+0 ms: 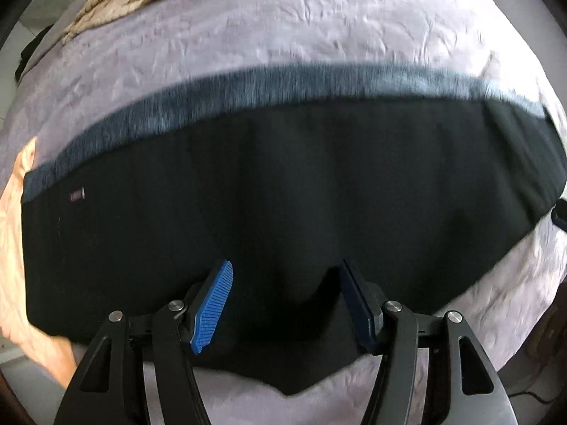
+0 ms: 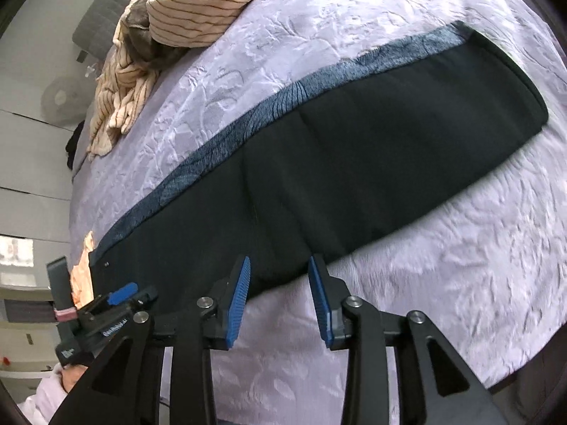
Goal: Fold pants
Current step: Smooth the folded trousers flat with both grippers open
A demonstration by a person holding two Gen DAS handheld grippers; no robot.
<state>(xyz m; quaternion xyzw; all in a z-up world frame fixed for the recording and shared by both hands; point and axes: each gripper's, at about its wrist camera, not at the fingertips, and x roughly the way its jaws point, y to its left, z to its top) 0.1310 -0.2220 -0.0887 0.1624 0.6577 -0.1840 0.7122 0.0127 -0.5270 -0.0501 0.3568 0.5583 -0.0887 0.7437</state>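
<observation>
Black pants lie folded lengthwise on the lavender bedspread, with a grey-blue fleecy lining strip showing along their far edge. My left gripper hangs over the pants' near edge, open, with no cloth pinched between its blue pads. In the right wrist view the pants run from lower left to upper right. My right gripper stands open at their near edge, and nothing is between its pads. The left gripper shows at the lower left over the pants' end.
A striped beige garment is heaped at the far corner of the bed. A peach cloth lies by the pants' left end. The bedspread stretches bare to the right. A fan stands on the floor beyond the bed's left edge.
</observation>
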